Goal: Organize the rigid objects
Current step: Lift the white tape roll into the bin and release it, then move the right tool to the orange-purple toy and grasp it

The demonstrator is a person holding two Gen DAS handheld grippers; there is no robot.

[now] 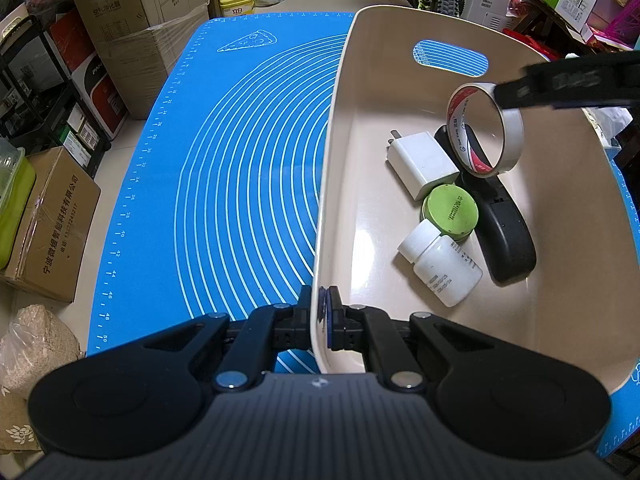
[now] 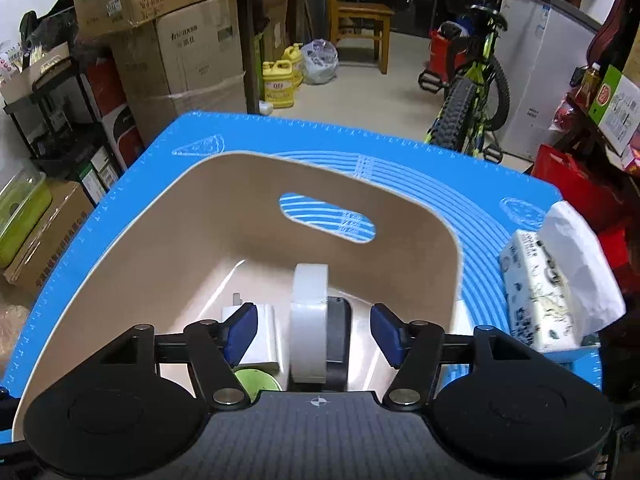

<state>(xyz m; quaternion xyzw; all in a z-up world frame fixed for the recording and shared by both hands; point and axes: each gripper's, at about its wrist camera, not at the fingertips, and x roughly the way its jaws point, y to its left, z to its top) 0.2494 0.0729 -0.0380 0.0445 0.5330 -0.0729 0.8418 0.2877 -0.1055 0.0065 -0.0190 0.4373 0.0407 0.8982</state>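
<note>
A beige plastic bin [image 1: 332, 152] stands on a blue mat [image 1: 240, 160]. My left gripper [image 1: 321, 312] is shut on the bin's near wall, one pad inside and one outside. In the bin lie a white charger [image 1: 422, 164], a green round tin [image 1: 450, 212], a white bottle [image 1: 444, 266] and a black device [image 1: 506, 236]. A roll of white tape [image 2: 308, 320] stands on edge over the black device [image 2: 338, 332]. My right gripper [image 2: 312, 332] is open around the roll, both blue pads clear of it. One blurred finger [image 1: 560, 84] of it reaches to the tape roll [image 1: 510, 136].
A tissue pack [image 2: 540, 300] lies on the mat right of the bin [image 2: 452, 248]. Cardboard boxes [image 2: 180, 48], yellow jugs [image 2: 278, 84], a wooden chair [image 2: 360, 16] and a bicycle [image 2: 472, 92] stand on the floor beyond the table.
</note>
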